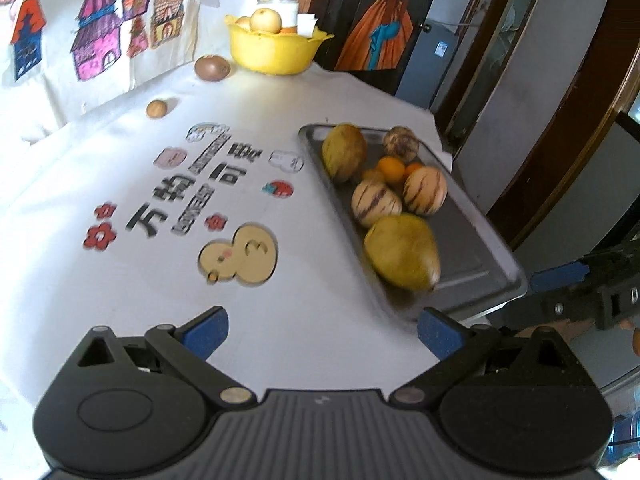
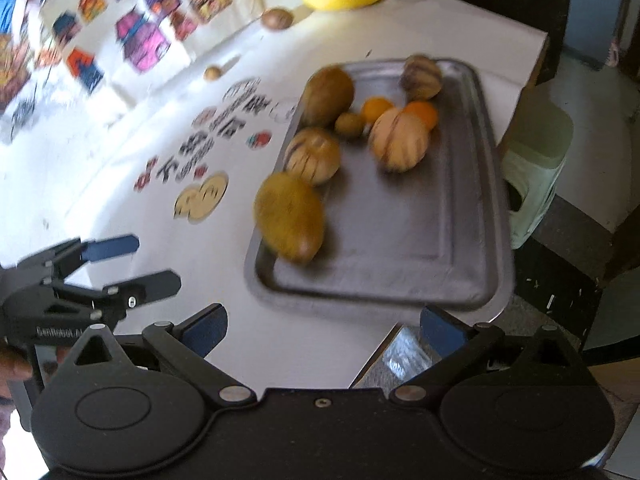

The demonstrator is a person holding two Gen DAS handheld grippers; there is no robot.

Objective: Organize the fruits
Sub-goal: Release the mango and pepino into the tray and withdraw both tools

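Both my grippers stand wide open with nothing between the pads: my left gripper (image 1: 322, 330) over bare white tablecloth (image 1: 120, 288), my right gripper (image 2: 323, 330) over the near edge of the table. Just ahead of my right jaws lies the grey metal tray (image 2: 400, 264), long side running away from me; from my left jaws it sits ahead and to the right.

On the tray, nearest me, rests a big yellow-green mango (image 2: 290, 217) against the left rim, its skin dull and blurred. Beyond it are two pale cream melons with dark purple stripes (image 2: 313, 155) (image 2: 398, 139), then two small oranges (image 2: 377, 108), a small green round fruit (image 2: 350, 124), a second mango (image 2: 327, 96), and a darker striped fruit (image 2: 422, 77) at the far end.

Far ahead of my left jaws a yellow bowl (image 1: 276, 50) holds more fruit, with a kiwi (image 1: 212, 68) and a smaller brown fruit (image 1: 157, 109) loose on the cloth.
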